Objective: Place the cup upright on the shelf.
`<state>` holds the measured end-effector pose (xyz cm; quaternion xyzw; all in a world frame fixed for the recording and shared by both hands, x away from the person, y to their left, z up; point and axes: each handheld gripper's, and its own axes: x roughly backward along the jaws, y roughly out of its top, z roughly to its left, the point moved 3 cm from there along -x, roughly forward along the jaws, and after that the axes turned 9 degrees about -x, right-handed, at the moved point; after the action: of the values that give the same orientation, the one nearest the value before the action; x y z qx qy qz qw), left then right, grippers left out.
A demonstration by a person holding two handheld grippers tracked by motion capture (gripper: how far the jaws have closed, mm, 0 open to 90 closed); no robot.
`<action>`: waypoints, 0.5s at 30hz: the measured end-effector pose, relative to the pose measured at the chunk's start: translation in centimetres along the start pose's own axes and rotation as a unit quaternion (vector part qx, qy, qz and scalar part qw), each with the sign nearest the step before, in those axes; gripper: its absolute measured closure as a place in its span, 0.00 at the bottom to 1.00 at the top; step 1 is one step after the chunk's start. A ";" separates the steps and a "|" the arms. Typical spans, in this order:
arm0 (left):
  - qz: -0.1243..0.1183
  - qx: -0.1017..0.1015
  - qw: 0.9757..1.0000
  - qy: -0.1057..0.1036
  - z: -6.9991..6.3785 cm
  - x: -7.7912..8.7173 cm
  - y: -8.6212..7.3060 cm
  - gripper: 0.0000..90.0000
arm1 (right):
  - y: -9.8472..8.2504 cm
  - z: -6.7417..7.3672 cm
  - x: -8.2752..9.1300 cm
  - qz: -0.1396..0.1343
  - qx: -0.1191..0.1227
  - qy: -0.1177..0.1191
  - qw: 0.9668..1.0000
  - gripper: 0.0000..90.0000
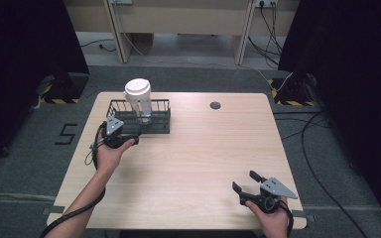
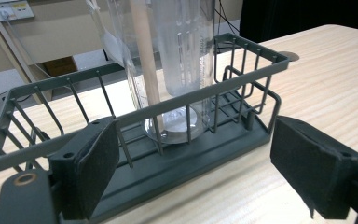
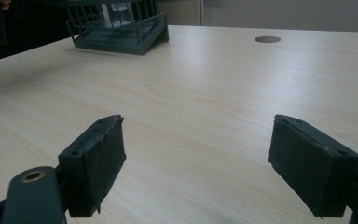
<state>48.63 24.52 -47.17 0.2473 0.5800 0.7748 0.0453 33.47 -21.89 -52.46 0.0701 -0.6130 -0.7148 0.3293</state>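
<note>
A dark wire basket [image 1: 161,119] stands at the table's far left, and a clear tumbler [image 1: 139,101] with a white lid stands upright in it. In the left gripper view the tumbler [image 2: 186,60] holds a pale stick and rests on the basket [image 2: 242,79] floor. My left gripper [image 1: 129,135] is open at the basket's near side. Its left pad [image 2: 93,168] lies just in front of the front wall; whether they touch I cannot tell. My right gripper [image 1: 244,181] is open over bare table at the near right, and nothing is between its pads [image 3: 314,163].
The light wooden table [image 1: 193,153] has a round cable hole [image 1: 215,105] near its far edge. The same hole [image 3: 267,39] and the basket [image 3: 116,28] lie far ahead in the right gripper view. Cables run over the floor on the right.
</note>
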 end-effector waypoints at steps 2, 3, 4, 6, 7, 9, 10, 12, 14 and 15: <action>-0.002 0.000 1.000 -0.002 -0.2 0.4 0.0 0.17 | 0.0 0.0 0.0 0.000 0.000 0.000 1.000 0.21; -0.004 -0.001 1.000 -0.004 -0.3 0.6 0.0 0.17 | 0.0 0.0 0.0 0.000 0.000 0.000 1.000 0.21; -0.005 -0.001 1.000 -0.005 -0.4 0.7 0.0 0.17 | 0.0 0.0 0.0 0.000 0.001 0.000 1.000 0.21; -0.007 -0.001 1.000 -0.008 -0.6 1.1 -0.1 0.17 | 0.0 0.0 0.0 0.000 0.001 0.000 1.000 0.21; -0.007 -0.001 1.000 -0.009 -0.7 1.2 -0.1 0.17 | 0.0 0.0 0.0 0.000 0.001 0.000 1.000 0.21; -0.009 -0.001 1.000 -0.011 -0.8 1.6 -0.2 0.17 | 0.0 0.0 0.0 0.000 0.001 0.000 1.000 0.21; -0.010 -0.002 1.000 -0.012 -0.9 1.8 -0.3 0.17 | 0.0 0.0 0.0 0.000 0.001 0.000 1.000 0.21; -0.011 -0.003 1.000 -0.013 -1.0 2.2 -0.4 0.17 | 0.0 0.0 0.0 0.000 0.001 0.000 1.000 0.21; -0.013 -0.002 1.000 -0.013 -1.1 2.6 -0.5 0.17 | 0.0 0.0 0.0 0.000 0.001 0.000 1.000 0.21; -0.013 -0.002 1.000 -0.013 -1.1 2.7 -0.6 0.17 | 0.0 0.0 0.0 0.000 0.001 0.000 1.000 0.21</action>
<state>45.63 24.73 -47.04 0.2492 0.5811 0.7721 0.0634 33.46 -21.87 -52.46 0.0705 -0.6134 -0.7144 0.3292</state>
